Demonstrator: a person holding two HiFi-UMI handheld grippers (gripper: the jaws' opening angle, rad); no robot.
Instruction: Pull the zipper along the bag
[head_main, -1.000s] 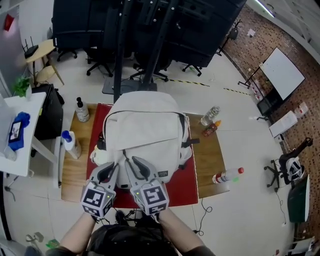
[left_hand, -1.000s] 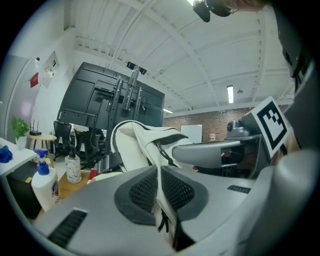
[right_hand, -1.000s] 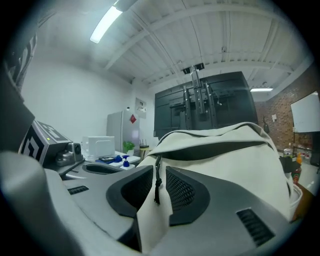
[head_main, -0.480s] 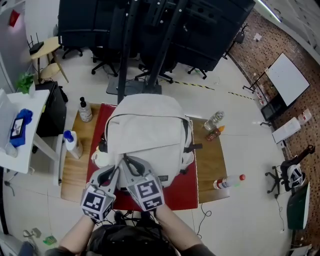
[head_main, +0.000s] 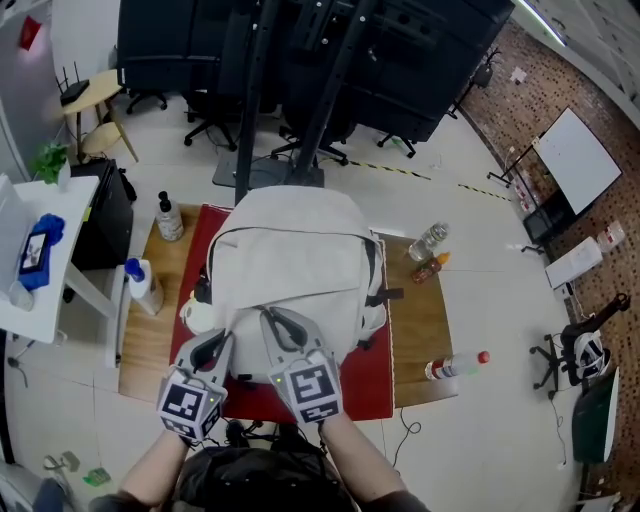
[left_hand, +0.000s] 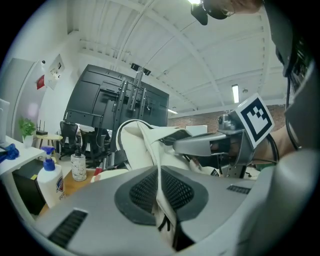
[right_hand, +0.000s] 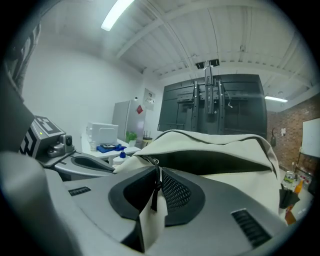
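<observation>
Cream fabric forms the bag (head_main: 290, 270), which lies on a red mat (head_main: 372, 392) at the centre of the table (head_main: 415, 320). Both grippers work at the bag's near edge. The left gripper (head_main: 213, 346), at 7 o'clock of the bag, is pressed together on a fold of the bag's fabric and appears to anchor it. The right gripper (head_main: 281, 322), at 6 o'clock, has just been closing its jaws. The zipper pull (right_hand: 155, 192) stands between them and looks pinched. In the right gripper view the opening (right_hand: 215, 162) gapes dark across the bag toward 3 o'clock. Judgement: both grips are set, and nearly the whole zipper run remains to be pulled.
</observation>
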